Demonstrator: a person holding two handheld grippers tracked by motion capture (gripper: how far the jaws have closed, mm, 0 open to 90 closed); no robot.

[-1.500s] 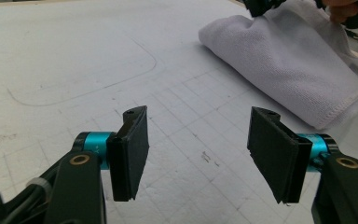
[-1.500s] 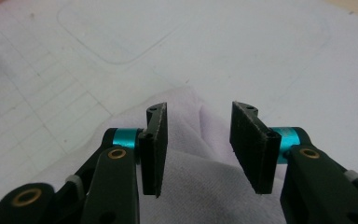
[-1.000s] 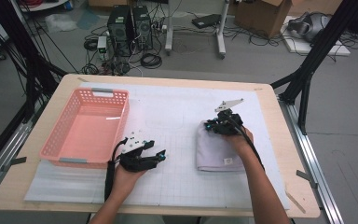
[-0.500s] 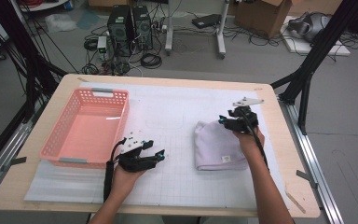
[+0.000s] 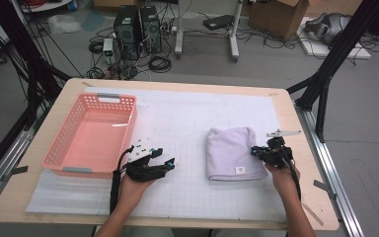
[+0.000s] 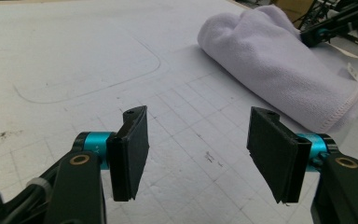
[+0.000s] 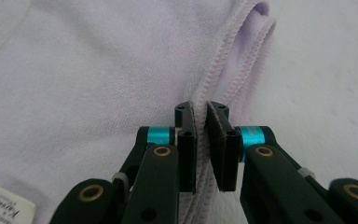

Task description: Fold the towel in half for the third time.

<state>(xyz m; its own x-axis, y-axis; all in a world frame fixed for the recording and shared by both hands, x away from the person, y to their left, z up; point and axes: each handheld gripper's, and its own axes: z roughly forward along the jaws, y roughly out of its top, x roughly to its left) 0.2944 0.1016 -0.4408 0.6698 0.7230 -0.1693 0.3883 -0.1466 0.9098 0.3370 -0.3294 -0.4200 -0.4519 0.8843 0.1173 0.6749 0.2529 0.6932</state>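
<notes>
Item: folded lavender towel [image 5: 231,153], lying flat on the white gridded mat [image 5: 187,123] at the right-centre of the table [image 5: 296,123], well apart from the pink basket [image 5: 91,136] standing at the left. Condition: already folded into a compact, thick oblong of several layers; the rounded fold faces the far side, the hemmed edges and the small white label [image 5: 238,170] face the near side. Long axis: near to far, tilted only slightly. Right gripper [image 7: 199,116]: jaws nearly closed, pinching the stitched hem at the towel's right edge, near its near-right corner; the right gripper view shows the hem running up between the two pads. Left gripper [image 6: 196,140]: jaws wide apart, holding nothing, resting on the mat left of the towel and just beside the basket's near-right corner, pointing toward the towel. Progress, as judged: the folding appears mostly done; what remains is likely one more fold or a lift and transfer into the basket, which holds nothing as yet. The basket's long axis likewise runs near to far.
</notes>
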